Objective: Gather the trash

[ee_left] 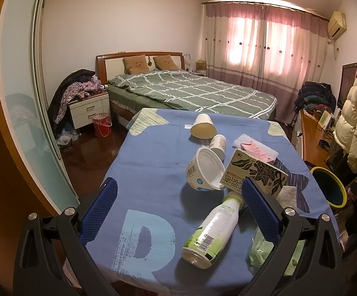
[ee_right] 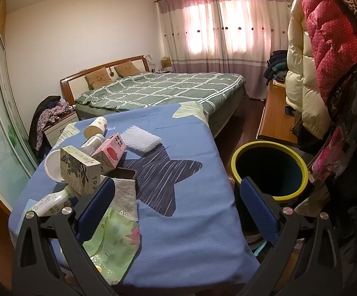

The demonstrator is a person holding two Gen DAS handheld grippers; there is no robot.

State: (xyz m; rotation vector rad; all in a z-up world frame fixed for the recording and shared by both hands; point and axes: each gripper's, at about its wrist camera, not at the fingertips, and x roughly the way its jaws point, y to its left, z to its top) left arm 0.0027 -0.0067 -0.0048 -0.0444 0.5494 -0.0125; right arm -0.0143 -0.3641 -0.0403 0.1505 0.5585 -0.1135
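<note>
Trash lies on a table under a blue cloth [ee_left: 153, 162] [ee_right: 193, 212]: a green-white bottle [ee_left: 213, 227] [ee_right: 47, 203] on its side, a white tub [ee_left: 204, 170] [ee_right: 52, 165], a floral carton [ee_left: 255, 172] [ee_right: 78, 172], a pink carton [ee_left: 257, 151] [ee_right: 110, 151], a paper cup [ee_left: 203, 125] [ee_right: 95, 127], a white foam pad [ee_right: 140, 138], a tissue [ee_right: 126, 194] and a green wrapper [ee_left: 260, 249] [ee_right: 111, 244]. My left gripper [ee_left: 178, 194] stands open above the bottle. My right gripper [ee_right: 177, 194] is open over the cloth, holding nothing. A yellow-rimmed bin [ee_right: 269, 170] [ee_left: 329, 187] stands right of the table.
A bed [ee_left: 190, 91] with a green checked cover lies beyond the table. A nightstand [ee_left: 89, 108] piled with clothes and a red bucket [ee_left: 102, 123] are at left. Coats [ee_right: 326, 49] hang at right over a wooden desk [ee_right: 274, 118]. A sliding wardrobe door [ee_left: 20, 86] runs along the left.
</note>
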